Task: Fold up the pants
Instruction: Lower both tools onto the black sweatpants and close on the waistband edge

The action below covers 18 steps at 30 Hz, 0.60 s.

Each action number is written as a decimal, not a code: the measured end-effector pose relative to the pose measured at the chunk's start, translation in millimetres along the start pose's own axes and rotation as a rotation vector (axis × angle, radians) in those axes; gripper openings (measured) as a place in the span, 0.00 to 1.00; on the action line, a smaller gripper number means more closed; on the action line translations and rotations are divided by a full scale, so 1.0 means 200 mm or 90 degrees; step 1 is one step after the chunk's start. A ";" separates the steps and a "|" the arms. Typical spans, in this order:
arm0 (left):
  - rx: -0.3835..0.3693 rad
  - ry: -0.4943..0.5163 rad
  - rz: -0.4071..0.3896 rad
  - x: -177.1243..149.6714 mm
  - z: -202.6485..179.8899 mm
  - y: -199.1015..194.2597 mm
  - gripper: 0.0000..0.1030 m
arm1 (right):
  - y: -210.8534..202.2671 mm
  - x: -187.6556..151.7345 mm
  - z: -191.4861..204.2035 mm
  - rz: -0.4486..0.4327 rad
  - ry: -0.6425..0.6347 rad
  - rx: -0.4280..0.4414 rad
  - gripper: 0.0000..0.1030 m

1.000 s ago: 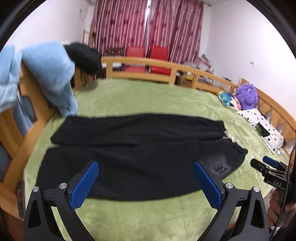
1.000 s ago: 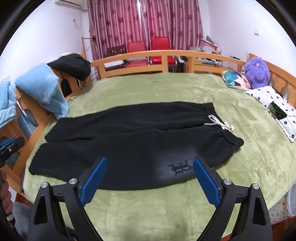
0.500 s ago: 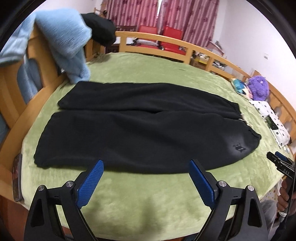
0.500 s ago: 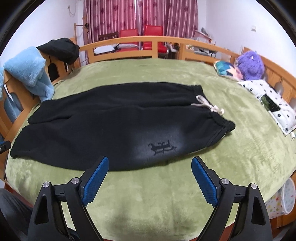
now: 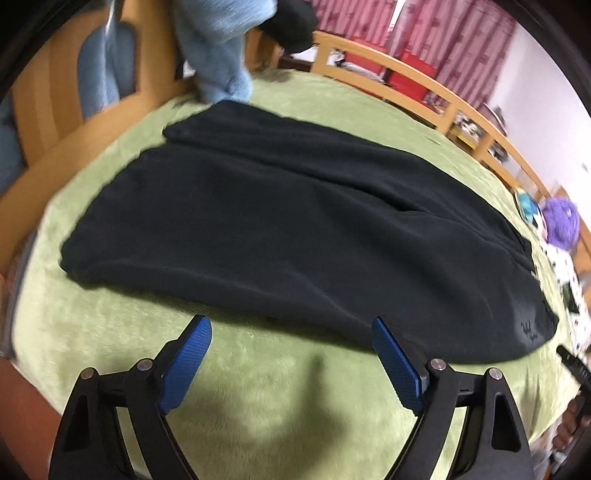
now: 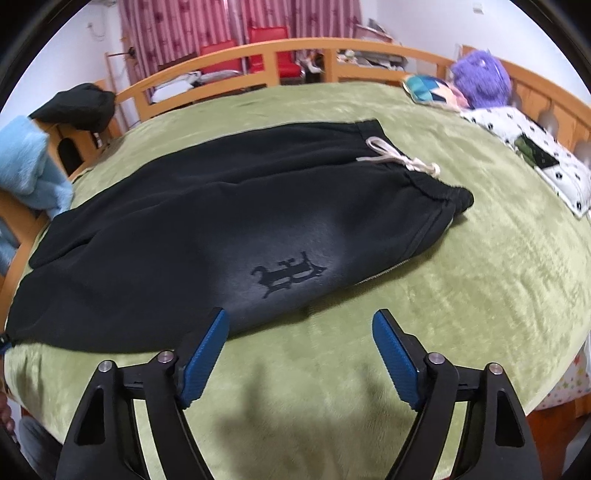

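Though blurred, pants [image 5: 295, 229] seemingly hide their drawstring [image 6: 399, 157].

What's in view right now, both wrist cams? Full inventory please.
pants: 1, black, laid flat on the blanket, not yet folded
drawstring: 1, white, at the pants' waistband
blanket: 1, green, covering the bed
bed rail: 1, light wood, around the bed
blue garment: 1, light blue, hung over the rail
dark garment: 1, black, on the rail
plush toy: 1, purple, far corner
spotted pillow: 1, white with black spots, beside the toy
chairs: 2, red, behind the bed
curtains: red, back wall
left gripper: blue pads, open, nothing between, jaws just closing
right gripper: blue pads, open, nothing gripped, jaws just closing
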<state>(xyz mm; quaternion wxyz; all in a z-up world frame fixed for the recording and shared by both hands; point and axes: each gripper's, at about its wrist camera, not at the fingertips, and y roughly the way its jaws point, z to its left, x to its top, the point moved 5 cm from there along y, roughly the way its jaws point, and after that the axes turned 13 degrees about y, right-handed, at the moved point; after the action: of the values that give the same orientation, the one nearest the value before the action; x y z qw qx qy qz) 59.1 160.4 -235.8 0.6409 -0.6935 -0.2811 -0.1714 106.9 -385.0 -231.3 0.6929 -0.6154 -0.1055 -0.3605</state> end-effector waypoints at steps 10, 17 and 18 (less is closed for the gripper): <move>0.126 -0.039 0.046 0.01 0.28 0.28 0.64 | 0.22 0.14 -0.20 0.011 0.095 -0.025 0.75; 0.125 -0.026 0.033 0.06 0.30 0.33 0.66 | 0.43 0.19 -0.29 0.034 0.164 -0.010 0.75; 0.126 -0.037 0.031 0.08 0.30 0.34 0.66 | 0.47 0.19 -0.29 0.047 0.174 0.000 0.75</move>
<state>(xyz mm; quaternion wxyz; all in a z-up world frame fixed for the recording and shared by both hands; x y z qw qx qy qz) 105.1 221.4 -287.7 0.7020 -0.6378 -0.2981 -0.1072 176.0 -455.0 -294.1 0.7137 -0.5639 0.0121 -0.4153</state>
